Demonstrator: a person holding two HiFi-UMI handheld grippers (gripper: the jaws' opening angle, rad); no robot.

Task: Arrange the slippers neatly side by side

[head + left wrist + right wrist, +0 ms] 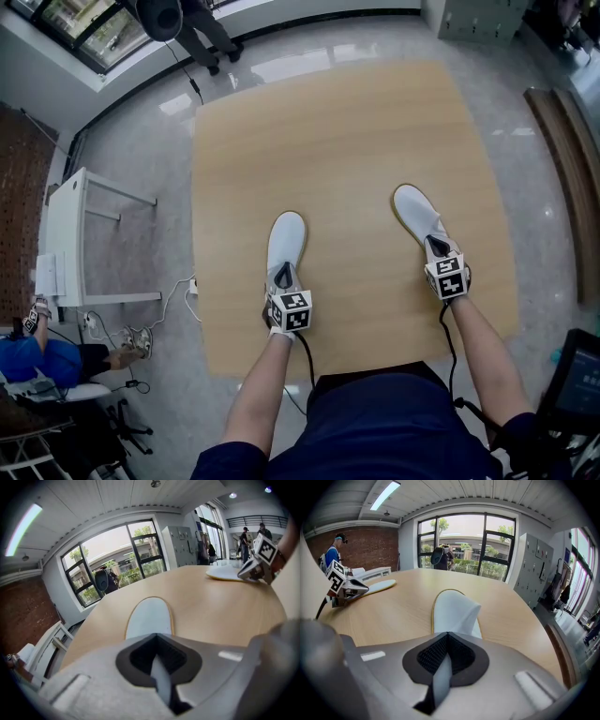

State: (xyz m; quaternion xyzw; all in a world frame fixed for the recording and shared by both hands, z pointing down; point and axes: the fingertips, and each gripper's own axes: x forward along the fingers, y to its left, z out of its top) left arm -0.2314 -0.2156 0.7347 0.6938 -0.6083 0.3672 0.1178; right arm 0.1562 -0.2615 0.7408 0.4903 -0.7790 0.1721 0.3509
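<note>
Two white slippers lie on the wooden table (347, 131), toes pointing away from me. The left slipper (286, 236) (149, 617) is near the table's middle, and my left gripper (283, 279) (161, 679) is shut on its heel edge. The right slipper (414, 210) (453, 611) lies a good gap to the right, angled slightly left, with my right gripper (438, 249) (439, 672) shut on its heel. The left gripper view also catches the right gripper (257, 565) and right slipper (224, 573). The right gripper view likewise catches the left gripper (344, 590) and left slipper (379, 585).
A white side table (70, 234) and cables (178, 298) are on the floor at the left. A seated person in blue (42, 361) is at the lower left. A wooden bench (562, 141) runs along the right. My body is against the table's near edge.
</note>
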